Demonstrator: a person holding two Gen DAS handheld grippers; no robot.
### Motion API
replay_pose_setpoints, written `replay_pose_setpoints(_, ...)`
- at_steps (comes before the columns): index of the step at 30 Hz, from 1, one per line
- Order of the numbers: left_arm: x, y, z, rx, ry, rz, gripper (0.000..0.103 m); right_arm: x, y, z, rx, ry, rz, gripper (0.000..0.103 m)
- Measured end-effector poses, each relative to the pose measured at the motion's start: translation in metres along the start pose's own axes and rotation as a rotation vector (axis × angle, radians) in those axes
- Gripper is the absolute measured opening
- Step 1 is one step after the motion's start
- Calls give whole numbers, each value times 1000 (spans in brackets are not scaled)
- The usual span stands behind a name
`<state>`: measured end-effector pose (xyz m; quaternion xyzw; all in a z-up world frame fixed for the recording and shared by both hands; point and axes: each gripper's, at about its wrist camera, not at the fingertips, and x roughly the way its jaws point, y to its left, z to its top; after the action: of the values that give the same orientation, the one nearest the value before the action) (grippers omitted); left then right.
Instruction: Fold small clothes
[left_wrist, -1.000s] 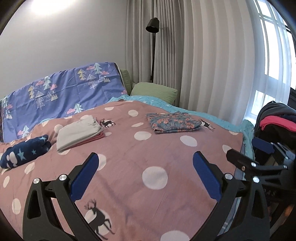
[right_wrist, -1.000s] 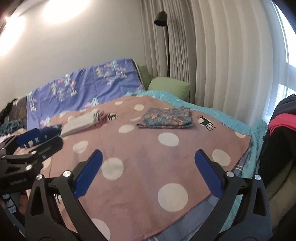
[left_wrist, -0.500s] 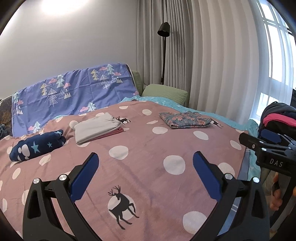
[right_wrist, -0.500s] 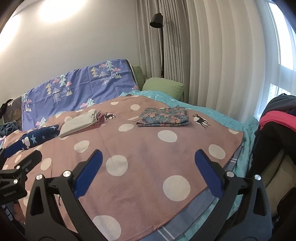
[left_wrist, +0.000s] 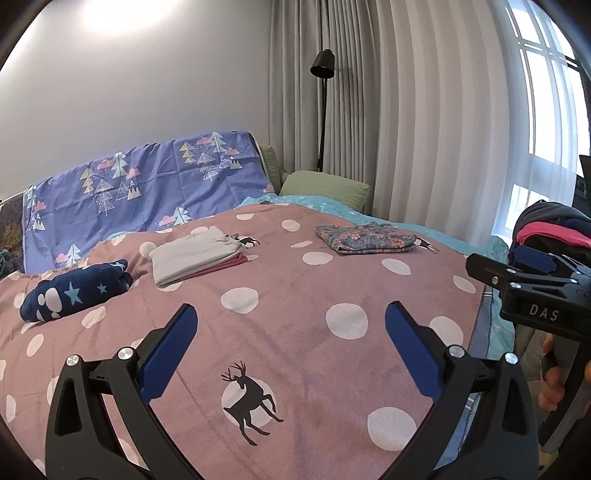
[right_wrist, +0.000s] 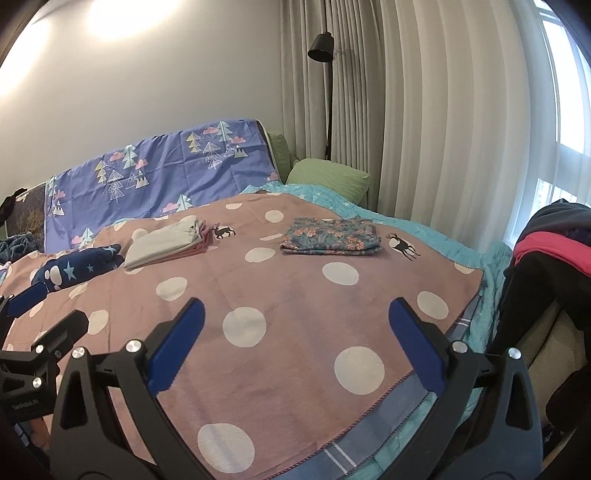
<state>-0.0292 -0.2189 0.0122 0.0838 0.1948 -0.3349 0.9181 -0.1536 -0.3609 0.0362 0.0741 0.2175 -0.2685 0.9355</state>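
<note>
A folded floral garment (left_wrist: 365, 240) (right_wrist: 330, 240) lies on the far right of the pink dotted blanket (left_wrist: 295, 325) (right_wrist: 295, 295). A folded grey and pink stack (left_wrist: 195, 258) (right_wrist: 166, 245) lies at the far left, with a rolled navy star garment (left_wrist: 74, 291) (right_wrist: 77, 269) beside it. My left gripper (left_wrist: 290, 347) is open and empty above the blanket's near part. My right gripper (right_wrist: 295, 343) is open and empty over the bed's near edge; it also shows in the left wrist view (left_wrist: 532, 280). A heap of unfolded clothes (left_wrist: 550, 229) (right_wrist: 550, 251) sits off the bed at the right.
A purple tree-print sheet (left_wrist: 140, 188) covers the headboard. A green pillow (left_wrist: 325, 186) lies at the far corner. A black floor lamp (left_wrist: 322, 74) stands before grey curtains (right_wrist: 424, 110). A window is at the right. The bed's edge (right_wrist: 406, 398) runs under my right gripper.
Both grippers have pulled back and tilted up a little, so more of the bed shows. The folded clothes have not moved. Both grippers stay open.
</note>
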Motion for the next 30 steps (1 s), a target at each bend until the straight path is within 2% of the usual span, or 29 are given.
replay_pose_setpoints(10, 4, 0, -5, -4, 41, -32, 102, 5, 0, 2, -3, 20, -3, 101)
replay_pose_setpoints(30, 19, 0, -9, 5, 96, -11, 102, 27, -5, -3, 18, 68, -2, 101)
